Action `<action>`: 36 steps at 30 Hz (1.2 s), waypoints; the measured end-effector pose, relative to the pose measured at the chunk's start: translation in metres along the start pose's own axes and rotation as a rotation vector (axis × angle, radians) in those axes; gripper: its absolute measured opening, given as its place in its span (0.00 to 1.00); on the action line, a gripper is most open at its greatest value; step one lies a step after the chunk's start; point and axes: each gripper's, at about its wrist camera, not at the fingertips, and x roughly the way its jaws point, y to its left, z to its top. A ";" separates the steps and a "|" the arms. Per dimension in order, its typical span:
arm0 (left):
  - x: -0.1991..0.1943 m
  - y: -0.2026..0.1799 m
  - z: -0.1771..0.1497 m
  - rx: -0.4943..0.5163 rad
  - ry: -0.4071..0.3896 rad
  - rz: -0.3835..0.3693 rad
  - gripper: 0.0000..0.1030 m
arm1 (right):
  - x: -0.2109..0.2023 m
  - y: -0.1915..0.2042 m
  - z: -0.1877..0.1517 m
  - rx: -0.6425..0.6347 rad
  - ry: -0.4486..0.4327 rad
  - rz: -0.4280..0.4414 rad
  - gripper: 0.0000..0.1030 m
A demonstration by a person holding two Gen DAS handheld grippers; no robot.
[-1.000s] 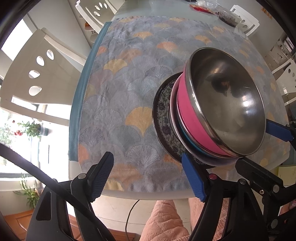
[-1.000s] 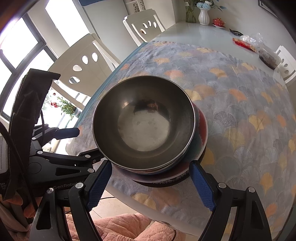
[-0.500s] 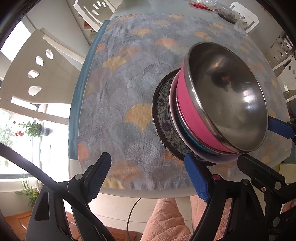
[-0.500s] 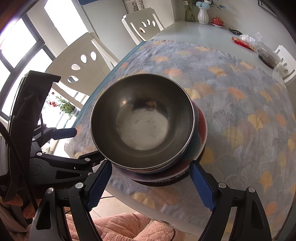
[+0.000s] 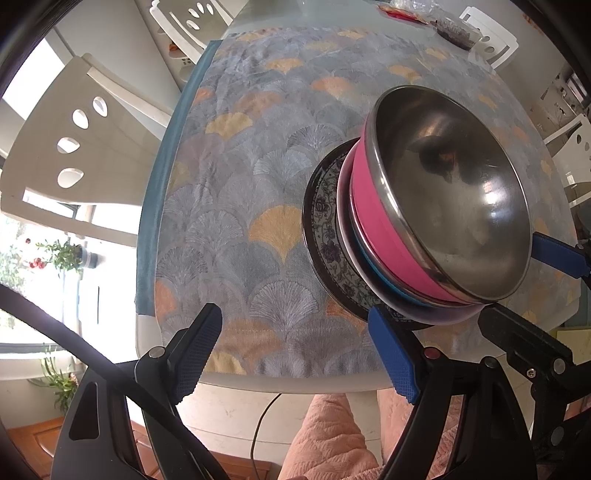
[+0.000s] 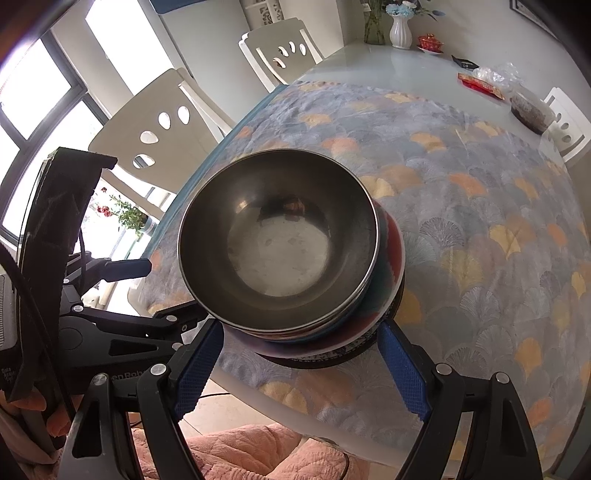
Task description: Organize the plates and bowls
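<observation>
1. Steel bowl (image 6: 279, 240), empty, nests atop a pink bowl (image 5: 384, 229) on stacked plates (image 5: 328, 236), near the tablecloth's (image 5: 240, 184) front edge.
2. Left gripper (image 5: 295, 354) and right gripper (image 6: 299, 369): jaws apart, gripping nothing.
3. Lower stack layers mostly hidden.

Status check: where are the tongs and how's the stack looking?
Left tongs open, empty, beside the stack. Right tongs open, straddling its near edge. Steel bowl tops pink bowl and patterned plate. Nothing in the way.

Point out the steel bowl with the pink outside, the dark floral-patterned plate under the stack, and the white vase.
Steel bowl with pink outside (image 5: 461, 199): left wrist view, inner wall.
Dark floral-patterned plate (image 5: 327, 236): left wrist view, exposed left rim.
White vase (image 6: 400, 31): right wrist view, body.
</observation>
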 end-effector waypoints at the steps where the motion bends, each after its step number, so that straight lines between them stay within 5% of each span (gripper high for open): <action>1: 0.000 0.000 0.000 0.000 -0.001 0.000 0.78 | 0.000 0.001 0.000 -0.001 -0.001 -0.001 0.81; 36: -0.005 -0.005 -0.006 -0.005 -0.010 0.013 0.78 | -0.006 -0.003 -0.005 0.019 -0.009 0.004 0.81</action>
